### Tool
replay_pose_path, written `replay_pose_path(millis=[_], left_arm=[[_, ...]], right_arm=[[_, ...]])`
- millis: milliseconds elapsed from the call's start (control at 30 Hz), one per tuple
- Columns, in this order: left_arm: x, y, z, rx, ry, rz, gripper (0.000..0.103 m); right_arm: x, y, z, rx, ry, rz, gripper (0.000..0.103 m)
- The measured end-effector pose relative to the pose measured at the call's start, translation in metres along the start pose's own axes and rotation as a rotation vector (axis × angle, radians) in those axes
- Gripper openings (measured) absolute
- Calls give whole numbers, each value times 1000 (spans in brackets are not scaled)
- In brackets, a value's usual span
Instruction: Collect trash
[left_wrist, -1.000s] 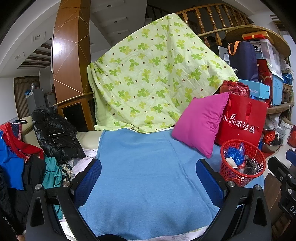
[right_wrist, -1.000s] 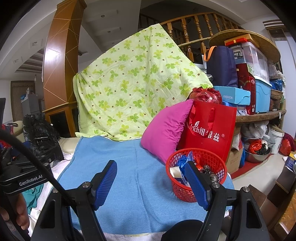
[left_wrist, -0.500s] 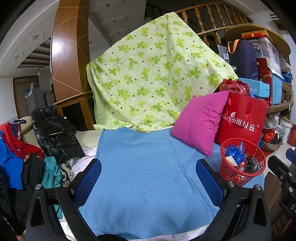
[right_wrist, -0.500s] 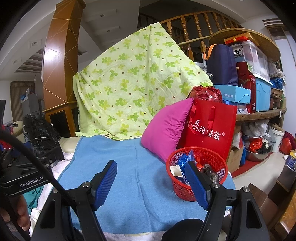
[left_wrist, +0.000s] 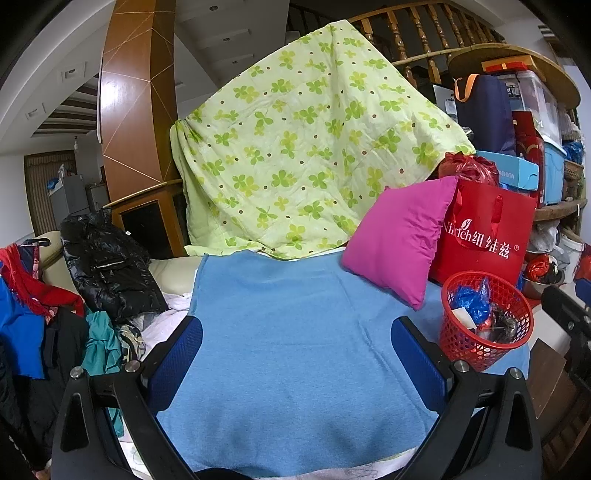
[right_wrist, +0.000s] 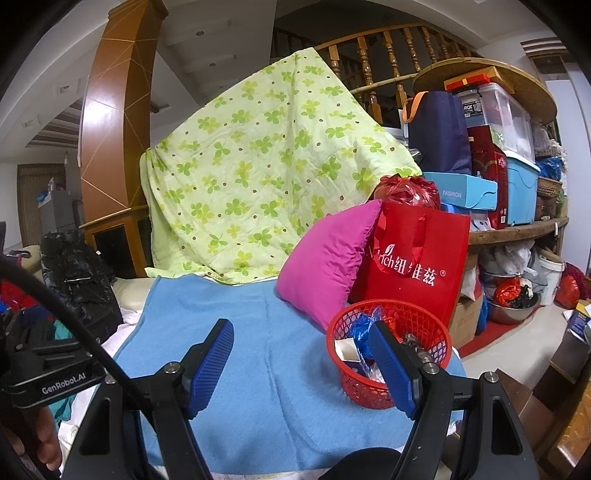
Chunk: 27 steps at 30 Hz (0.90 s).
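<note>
Trash is sitting already gathered in the red mesh basket (right_wrist: 391, 354), which is standing on the blue blanket (right_wrist: 266, 369) at its right-hand edge, just in front of the pink pillow (right_wrist: 328, 266) and the red gift bag (right_wrist: 413, 266). Inside it, 1 crumpled blue wrapper (right_wrist: 360, 328), 1 white scrap (right_wrist: 347, 349) and some dark and red wrappers are showing; nothing loose is showing on the blanket itself. The right gripper (right_wrist: 303, 365) is hovering with its 2 blue pads spread and nothing between them, its right finger overlapping the basket in view, so the basket is lying just ahead and to the right of it. The left gripper (left_wrist: 295, 358) is also standing spread and empty over the middle of the blanket, with the basket (left_wrist: 484, 321) off to its right, which makes the right hand clearly the nearer one. Judging by this, collecting looks nearly finished.
</note>
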<state>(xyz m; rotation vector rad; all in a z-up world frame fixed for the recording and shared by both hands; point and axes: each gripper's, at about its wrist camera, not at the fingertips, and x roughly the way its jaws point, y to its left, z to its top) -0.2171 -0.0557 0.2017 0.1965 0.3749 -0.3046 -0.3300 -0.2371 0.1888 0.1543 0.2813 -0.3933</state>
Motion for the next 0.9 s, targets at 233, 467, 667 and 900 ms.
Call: replay_pose_path(millis=[233, 467, 667, 900], left_arm=[[13, 3, 4, 0, 12, 3, 102], [28, 3, 9, -1, 28, 0, 102], [47, 1, 9, 3, 48, -14, 102], [104, 21, -10, -90, 138, -23, 102]], right_arm=[[9, 2, 8, -4, -2, 2, 79], [24, 5, 12, -6, 13, -2, 79], [50, 6, 9, -12, 50, -2, 79], [121, 24, -18, -40, 163, 68, 79]])
